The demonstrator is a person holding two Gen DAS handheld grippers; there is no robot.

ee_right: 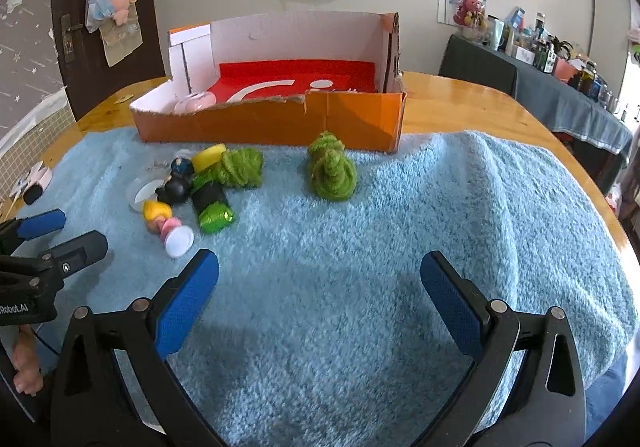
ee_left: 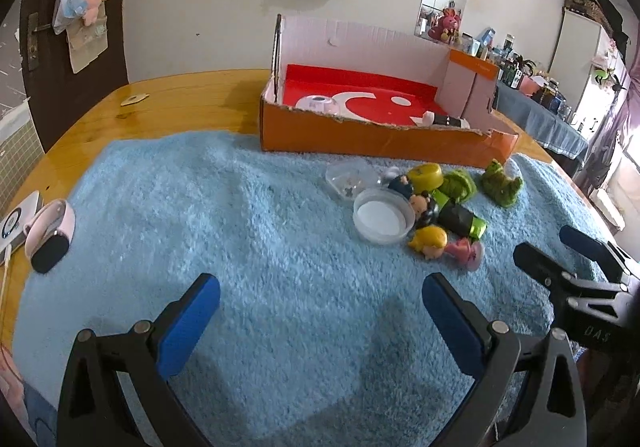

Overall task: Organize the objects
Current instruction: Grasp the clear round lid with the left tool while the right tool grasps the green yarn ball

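Note:
A pile of small toys lies on the blue towel (ee_left: 240, 227) in front of an orange cardboard box (ee_left: 380, 143). The pile holds a white tub (ee_left: 382, 221), a clear capsule (ee_left: 350, 177), a yellow-haired figure (ee_left: 428, 241), a pink figure (ee_left: 464, 251) and a black-and-green roll (ee_left: 462, 221). Two green fuzzy toys (ee_right: 240, 167) (ee_right: 332, 171) lie nearest the box (ee_right: 272, 123). My left gripper (ee_left: 320, 311) stands open and empty over bare towel, left of and nearer than the pile. My right gripper (ee_right: 320, 287) is open and empty too, nearer than the fuzzy toys.
Inside the box lie a pink-white round item (ee_left: 318, 105) and a black-and-white item (ee_left: 444, 121). A pink-banded watch (ee_left: 50, 235) and a white device (ee_left: 16, 223) sit at the towel's left edge. The wooden table (ee_left: 180, 103) rims the towel. A cluttered side table (ee_right: 560, 87) stands far right.

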